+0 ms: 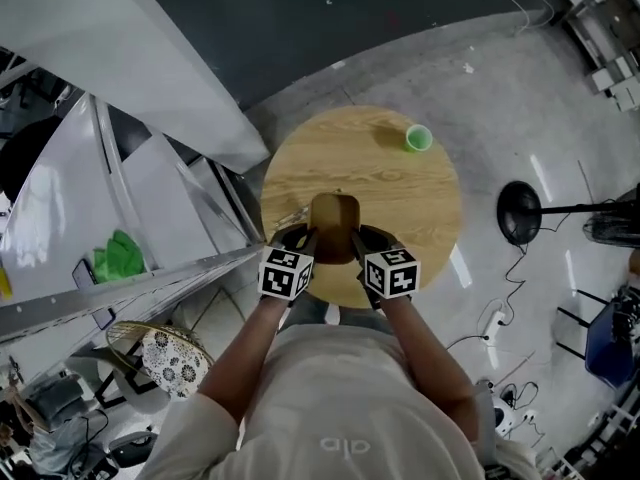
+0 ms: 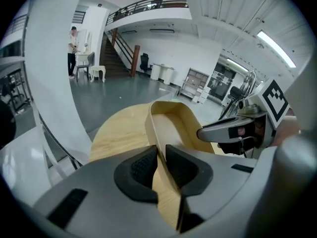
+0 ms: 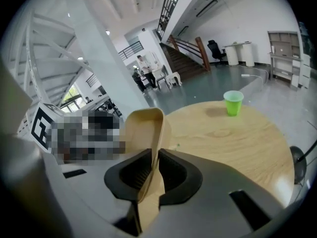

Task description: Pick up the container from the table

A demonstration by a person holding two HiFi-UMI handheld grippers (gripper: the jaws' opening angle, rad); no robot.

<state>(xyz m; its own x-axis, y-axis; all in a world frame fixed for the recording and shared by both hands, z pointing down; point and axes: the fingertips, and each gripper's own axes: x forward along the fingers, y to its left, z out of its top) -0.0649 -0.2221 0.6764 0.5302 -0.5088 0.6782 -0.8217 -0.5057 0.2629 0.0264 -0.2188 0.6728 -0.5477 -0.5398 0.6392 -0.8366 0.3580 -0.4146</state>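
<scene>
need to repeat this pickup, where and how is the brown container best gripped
Grip the container by its thin upright side walls, one on each side, coming from the person's side of the table. It is open-topped, so a wall slides between the jaws, as the left tool and right tool pinch it now.

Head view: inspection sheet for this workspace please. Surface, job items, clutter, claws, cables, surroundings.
Surface: round light-wood table, bare grain.
Job's things: tan thin-walled oblong container, gripped at both side walls, over the table's near edge.
Clutter: small green plastic cup, upright, far side.
Claws: left claw shut on one wall; right claw shut on the opposite wall.
Cables: loose cables on floor, right of table.
Surroundings: white staircase left; black round stand base right.
</scene>
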